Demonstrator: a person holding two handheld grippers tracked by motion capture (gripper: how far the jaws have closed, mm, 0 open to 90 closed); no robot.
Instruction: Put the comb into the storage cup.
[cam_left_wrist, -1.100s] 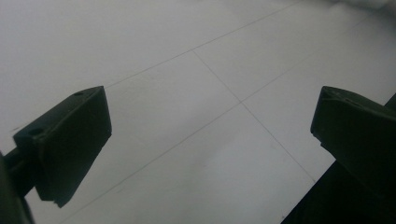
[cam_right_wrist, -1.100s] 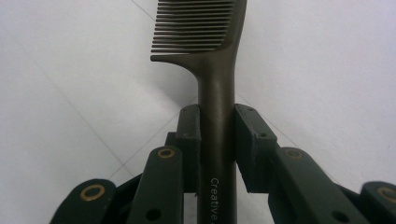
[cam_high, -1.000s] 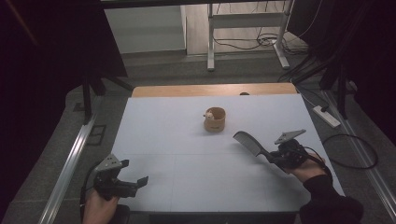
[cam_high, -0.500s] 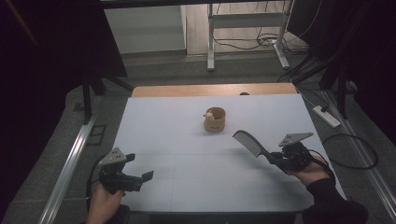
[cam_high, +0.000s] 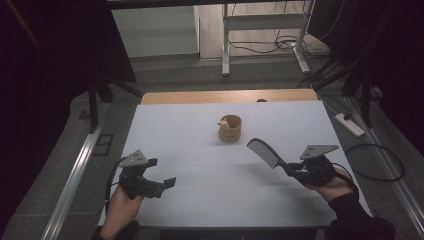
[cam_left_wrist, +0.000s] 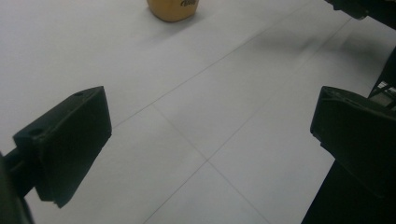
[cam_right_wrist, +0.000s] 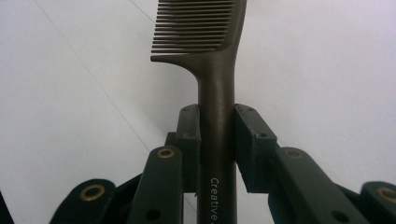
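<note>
A dark comb (cam_high: 266, 152) (cam_right_wrist: 212, 56) is held by its handle in my right gripper (cam_high: 294, 170) (cam_right_wrist: 217, 122), which is shut on it at the table's right side; the toothed end points up and left above the white table top. A small tan cup (cam_high: 230, 128) (cam_left_wrist: 173, 8) stands upright near the middle of the table, farther back. My left gripper (cam_high: 162, 186) (cam_left_wrist: 210, 135) hovers at the table's front left with its jaws wide open and nothing between them, aimed toward the cup.
The white table top (cam_high: 200, 150) has a wooden strip (cam_high: 230, 96) along its far edge. A power strip and cables (cam_high: 350, 125) lie on the floor to the right. A metal rail (cam_high: 75, 180) runs along the left side.
My left gripper has moved right and a little forward over the front-left of the table. The right gripper with the comb has stayed almost still.
</note>
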